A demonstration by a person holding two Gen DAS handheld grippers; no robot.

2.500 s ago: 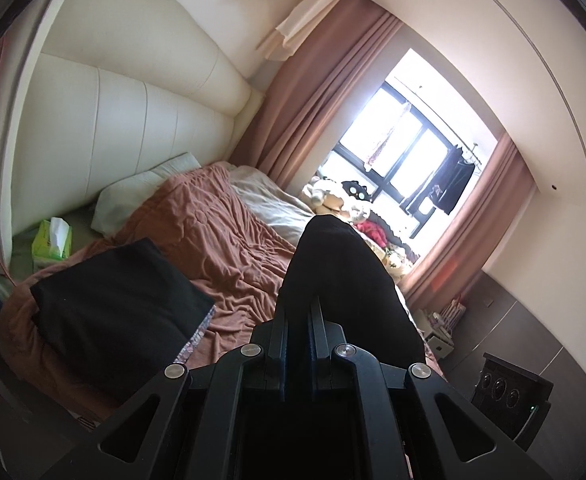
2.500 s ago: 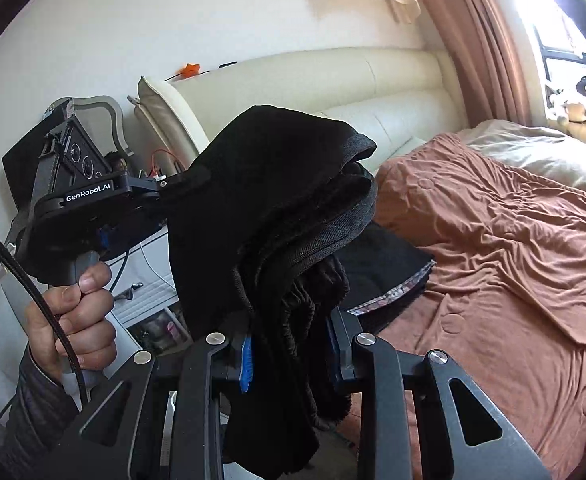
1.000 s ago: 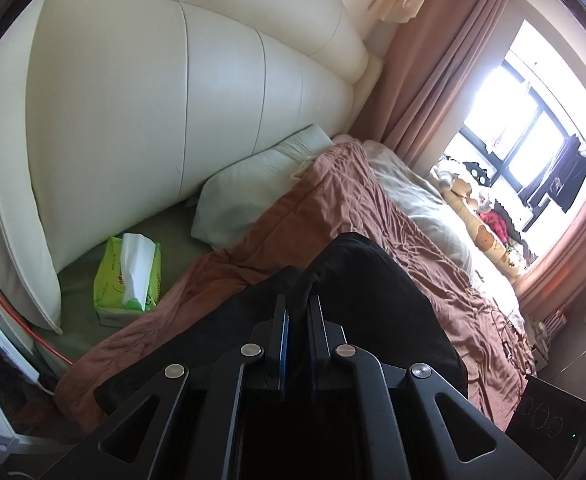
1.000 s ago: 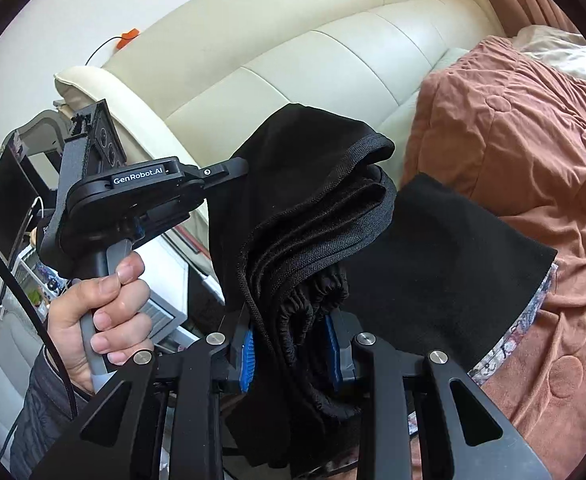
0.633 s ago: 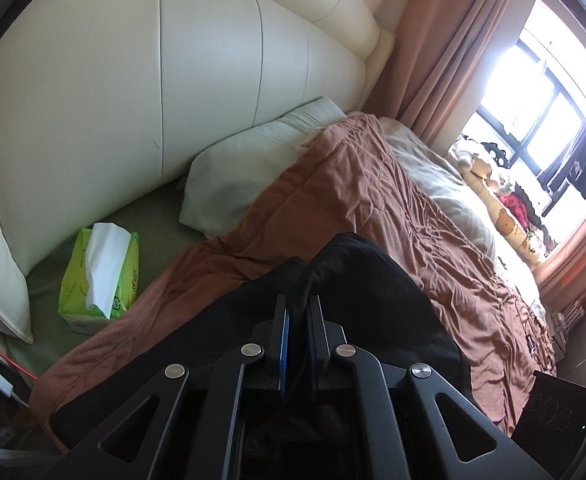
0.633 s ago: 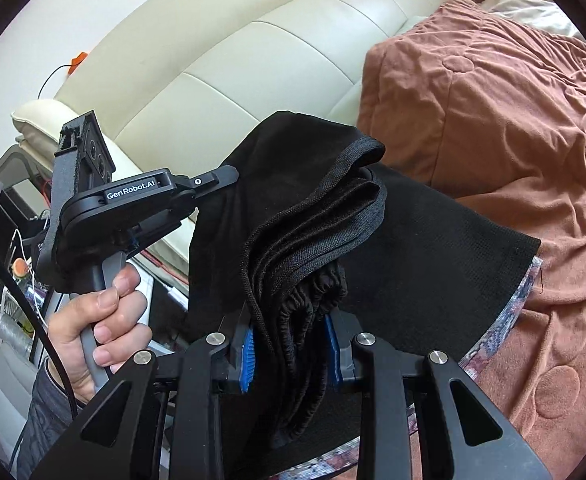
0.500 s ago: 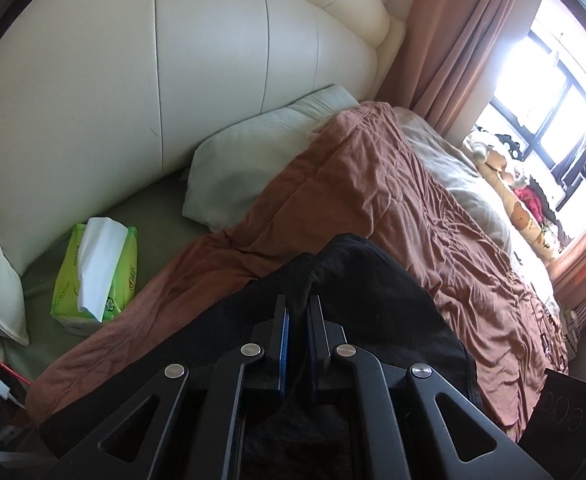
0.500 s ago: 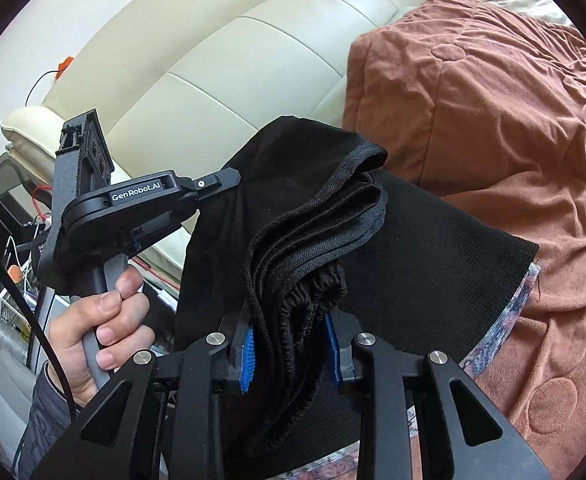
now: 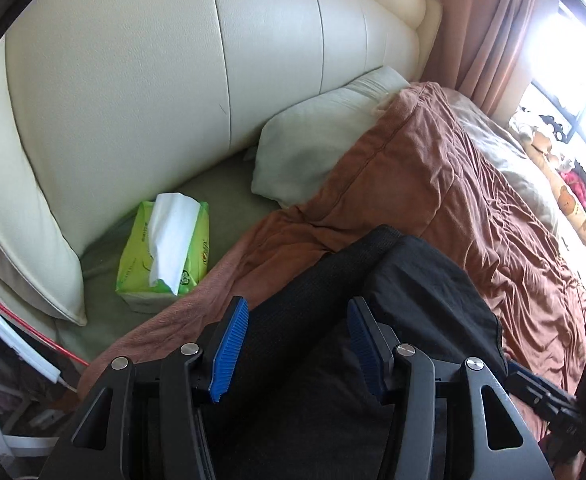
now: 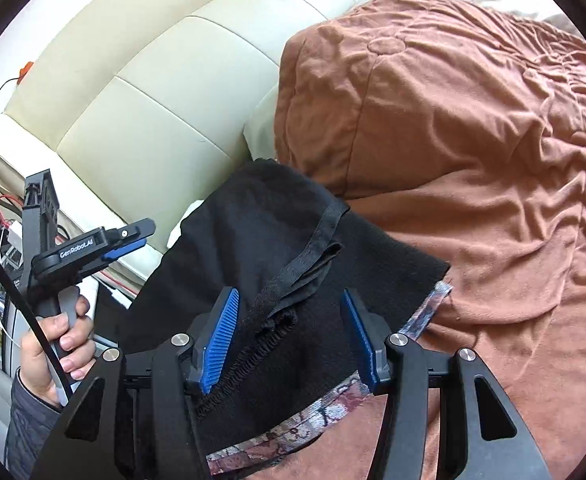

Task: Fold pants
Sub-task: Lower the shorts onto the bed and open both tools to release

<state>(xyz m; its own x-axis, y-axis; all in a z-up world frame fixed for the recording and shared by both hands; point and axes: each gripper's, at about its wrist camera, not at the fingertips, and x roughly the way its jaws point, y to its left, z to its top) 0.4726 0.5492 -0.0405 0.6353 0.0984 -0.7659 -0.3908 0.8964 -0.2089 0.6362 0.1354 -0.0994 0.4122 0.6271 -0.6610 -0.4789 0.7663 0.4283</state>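
Note:
The folded black pants [image 10: 269, 240] lie on a pile of dark folded clothes [image 10: 393, 264] at the near corner of the bed. My right gripper [image 10: 289, 332] hangs over their waistband end. Its jaws are opening, and the cloth lies between the blue pads [image 10: 223, 336] without being pressed. In the left wrist view the pants [image 9: 421, 288] run under my left gripper [image 9: 297, 336]. Those jaws are opening too, and their pads [image 9: 231, 340] stand clear of the cloth. A hand [image 10: 61, 336] holds the left gripper [image 10: 129, 240] at the pile's left edge.
A rumpled brown blanket [image 10: 473, 140] covers the bed. A cream padded headboard [image 9: 173, 80] stands behind it, with a pale pillow [image 9: 325, 148] and a green tissue pack [image 9: 165, 248] at its foot. A patterned garment edge [image 10: 325, 412] shows under the pile. Red cables [image 9: 45, 340] run at the left.
Both grippers were shut on the black pants and have let go. They sank toward the bed, and the pants now rest flat on the dark pile.

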